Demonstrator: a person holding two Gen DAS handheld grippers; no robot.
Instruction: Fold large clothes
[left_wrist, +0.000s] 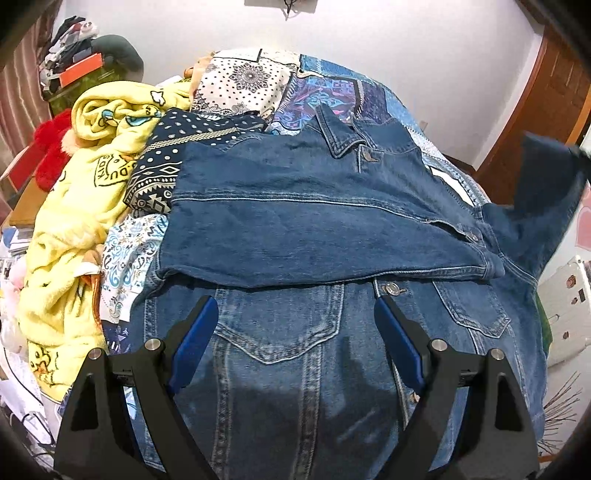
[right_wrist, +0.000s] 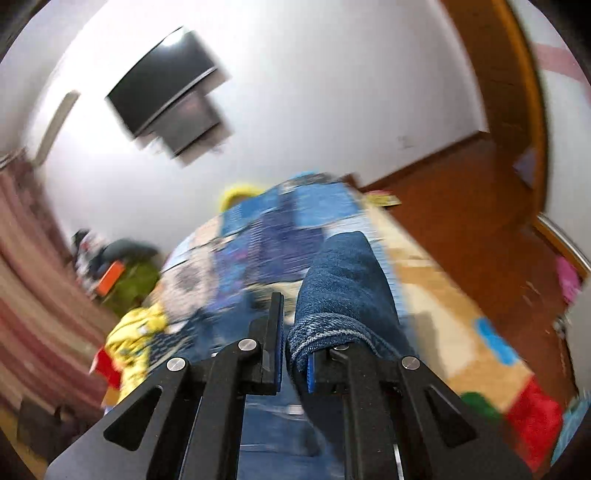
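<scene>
A blue denim jacket (left_wrist: 295, 229) lies face up on the patchwork bedspread (left_wrist: 258, 81), with one sleeve folded across its chest. My left gripper (left_wrist: 295, 310) is open and empty, hovering just above the jacket's chest pocket. The other sleeve (left_wrist: 546, 192) is lifted in the air at the far right. In the right wrist view my right gripper (right_wrist: 295, 332) is shut on that sleeve's cuff (right_wrist: 332, 328), which drapes over the right finger. The view is motion-blurred.
A yellow fleece blanket (left_wrist: 85, 206) and a navy patterned cloth (left_wrist: 166, 162) lie bunched left of the jacket. A red plush (left_wrist: 51, 147) and clutter sit at far left. A wall TV (right_wrist: 162, 81), wooden door (right_wrist: 509, 110) and colourful floor mat (right_wrist: 480, 350) surround the bed.
</scene>
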